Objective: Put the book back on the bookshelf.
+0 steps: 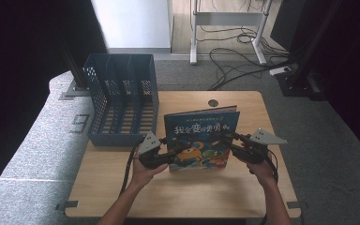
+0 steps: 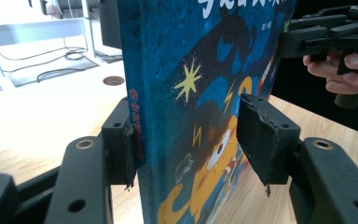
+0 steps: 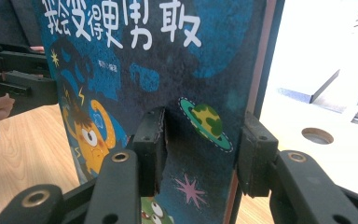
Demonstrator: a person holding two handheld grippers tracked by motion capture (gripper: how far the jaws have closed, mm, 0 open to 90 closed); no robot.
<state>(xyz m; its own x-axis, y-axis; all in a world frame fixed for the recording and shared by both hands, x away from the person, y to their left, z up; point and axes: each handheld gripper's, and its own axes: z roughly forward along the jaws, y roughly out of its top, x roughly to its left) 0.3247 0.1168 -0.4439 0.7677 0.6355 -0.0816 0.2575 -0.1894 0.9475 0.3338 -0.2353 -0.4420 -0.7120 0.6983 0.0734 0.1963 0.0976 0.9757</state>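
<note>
Nearest to us, two bare forearms come up to the book, and we take this book as our landmark. It is a thin hardcover with a blue, slightly grainy cover that carries white characters, a yellow cartoon figure and a small ringed planet; it stands upright on its lower edge on the wooden table, near the middle of the smooth, pale top. At the left edge of the book is the left gripper, black, with a grey three-cornered plate on top. In the left gripper view its two flat, rubbery pads stand on both sides of the spine: the one behind the book lies against the spine, while the one in front, with a torn edge, stands a little off the cover, so we judge this claw not yet closed on the book. At the right edge of the book is the right gripper; in the right gripper view one pad presses flat on the front cover and the other sits behind the edge, so it grips the book. Behind the book and to its left stands a blue plastic file rack with perforated walls and upright dividers. Just behind the book, a round hole is cut in the table.
</note>
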